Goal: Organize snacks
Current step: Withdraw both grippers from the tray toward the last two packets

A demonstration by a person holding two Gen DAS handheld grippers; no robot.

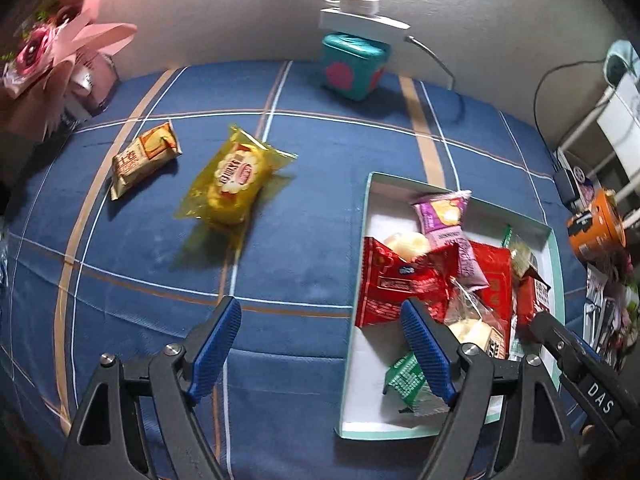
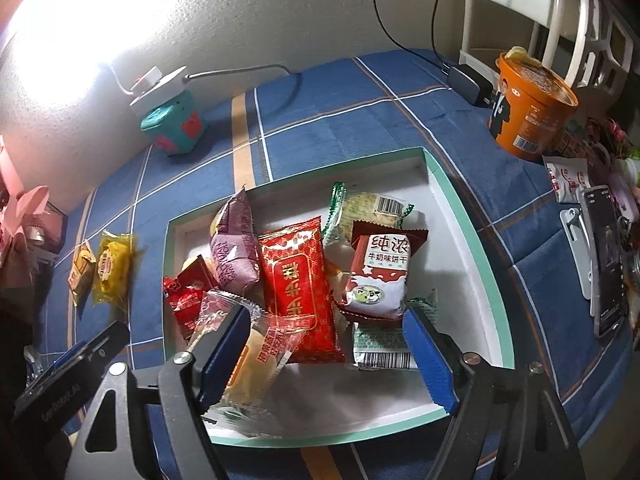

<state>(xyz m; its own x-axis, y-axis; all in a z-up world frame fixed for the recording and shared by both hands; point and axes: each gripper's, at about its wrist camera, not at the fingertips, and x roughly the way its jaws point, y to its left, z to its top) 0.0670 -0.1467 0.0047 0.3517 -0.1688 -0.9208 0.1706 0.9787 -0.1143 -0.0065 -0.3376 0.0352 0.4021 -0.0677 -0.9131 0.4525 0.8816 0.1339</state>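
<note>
A blue plaid cloth (image 1: 300, 248) covers the counter, and on it a shallow white box with a mint-green rim (image 1: 362, 248) holds most of the snacks. In the left wrist view the left tool (image 1: 322, 318) has its blue pads spread wide with nothing between them; its left pad hangs over bare cloth at the lower centre of the frame and its right pad over the box's near left edge. Two packets lie outside the box in the upper left of that frame: a yellow cake packet (image 1: 234, 178) and, just beside it further left, an orange-brown biscuit packet (image 1: 144, 156). In the right wrist view the right tool (image 2: 326, 330) is likewise spread, over the near part of the box, pressing on nothing; a clear-wrapped bread packet (image 2: 256, 356) lies just beside its left pad. Above it in the frame lie a red packet (image 2: 298, 288), a purple packet (image 2: 234, 252) and a milk biscuit packet (image 2: 378, 276). An orange instant-noodle cup (image 2: 532, 106) stands at the upper right, and a teal tin (image 2: 172, 128) under a white power strip (image 2: 156, 82) sits at the upper left by the wall.
</note>
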